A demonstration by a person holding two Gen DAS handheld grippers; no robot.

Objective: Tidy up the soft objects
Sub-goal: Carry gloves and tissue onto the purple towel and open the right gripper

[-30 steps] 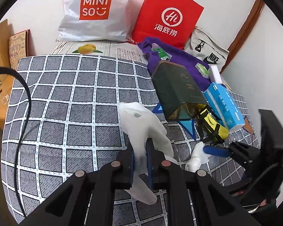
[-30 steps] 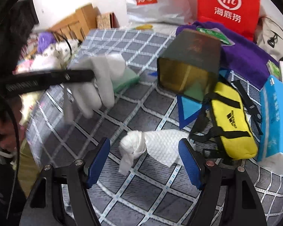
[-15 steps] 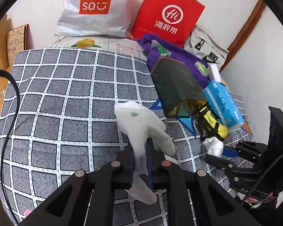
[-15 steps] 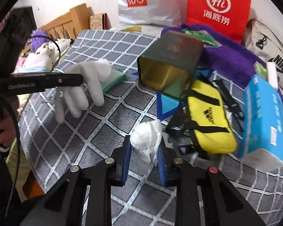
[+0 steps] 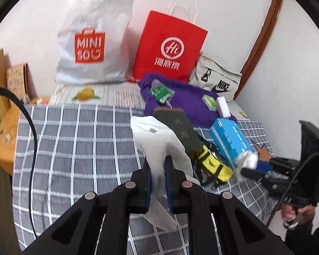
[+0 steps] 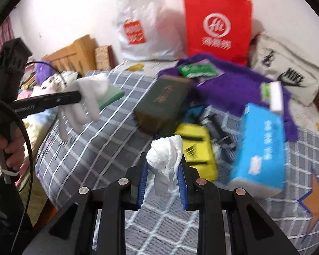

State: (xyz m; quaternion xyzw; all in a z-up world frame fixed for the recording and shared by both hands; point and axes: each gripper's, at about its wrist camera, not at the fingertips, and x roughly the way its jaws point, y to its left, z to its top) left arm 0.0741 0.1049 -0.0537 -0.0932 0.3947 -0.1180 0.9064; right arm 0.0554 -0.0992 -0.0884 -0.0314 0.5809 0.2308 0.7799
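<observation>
My left gripper [image 5: 158, 180] is shut on a white glove [image 5: 159, 140] that hangs above the grey checked bedspread [image 5: 74, 144]; the glove's fingers dangle below the jaws. From the right wrist view the same glove [image 6: 85, 99] shows at the left, held by the left gripper [image 6: 79, 97]. My right gripper [image 6: 162, 175] is shut on a crumpled white tissue wad [image 6: 167, 156], lifted off the bedspread [image 6: 100, 148]. The wad [image 5: 247, 160] and the right gripper [image 5: 253, 169] also appear at the right of the left wrist view.
On the bed lie a dark green box [image 6: 163, 102], a yellow pouch [image 6: 196, 155], a blue tissue box [image 6: 261, 146], a purple cloth [image 6: 234, 85] with green packets and a green sponge [image 6: 111, 95]. White, red and Nike bags [image 5: 217, 80] stand at the wall.
The right gripper closed on the tissue wad and lifted it off the bedspread. The left gripper rose with the glove still in it.
</observation>
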